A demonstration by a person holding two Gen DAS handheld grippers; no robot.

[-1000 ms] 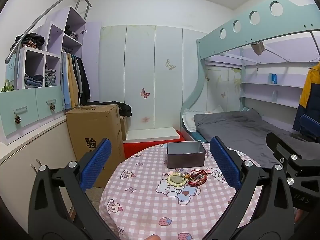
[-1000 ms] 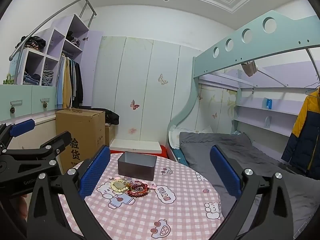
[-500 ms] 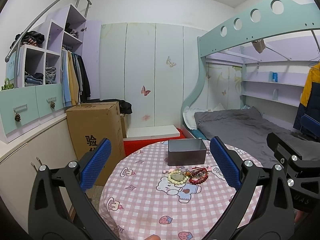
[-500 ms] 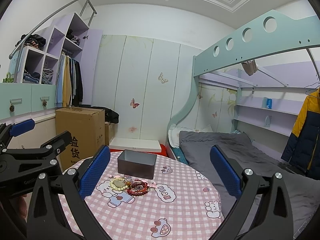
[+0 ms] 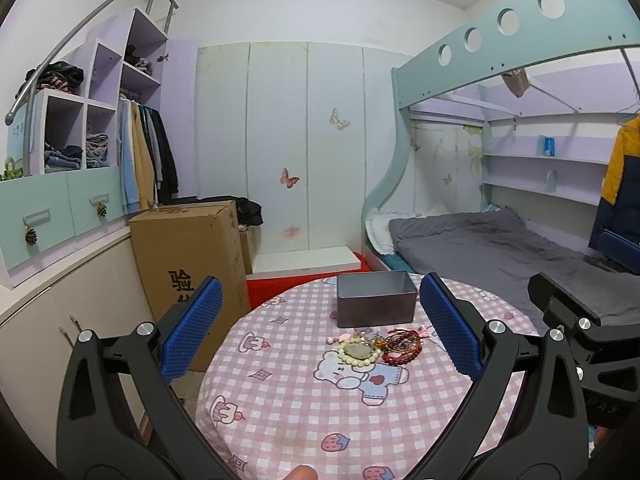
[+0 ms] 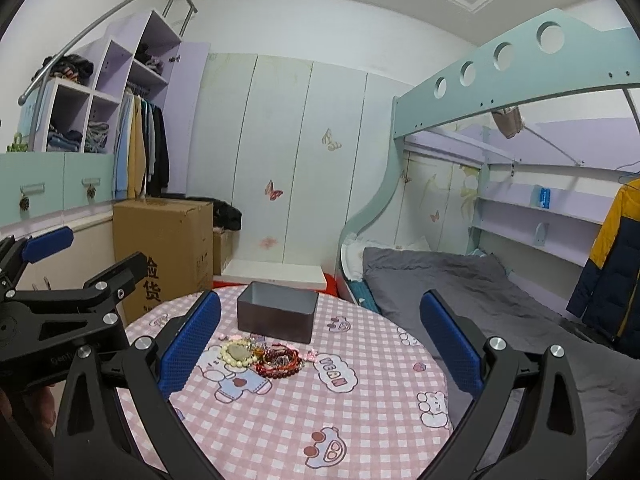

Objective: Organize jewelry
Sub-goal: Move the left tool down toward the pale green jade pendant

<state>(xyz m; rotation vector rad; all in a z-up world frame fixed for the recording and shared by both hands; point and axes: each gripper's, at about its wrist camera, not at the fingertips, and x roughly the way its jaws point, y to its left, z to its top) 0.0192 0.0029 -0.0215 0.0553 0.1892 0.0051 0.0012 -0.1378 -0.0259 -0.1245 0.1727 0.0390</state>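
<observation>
On checked tablecloth [image 5: 304, 412], jewelry [image 5: 378, 348], tin [image 5: 376, 299].

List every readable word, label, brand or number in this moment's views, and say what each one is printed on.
"验" above a second character cut off by the tool: cardboard box, left wrist view.
"验货", top character partly hidden: same box, right wrist view.
"VEGAN" or similar, upside down and uncertain: speech bubble on the checked tablecloth.
"Gent...", embossed and cut off: left tool body.
Small print on the box top, the blue shelf item: too small to read.
</observation>
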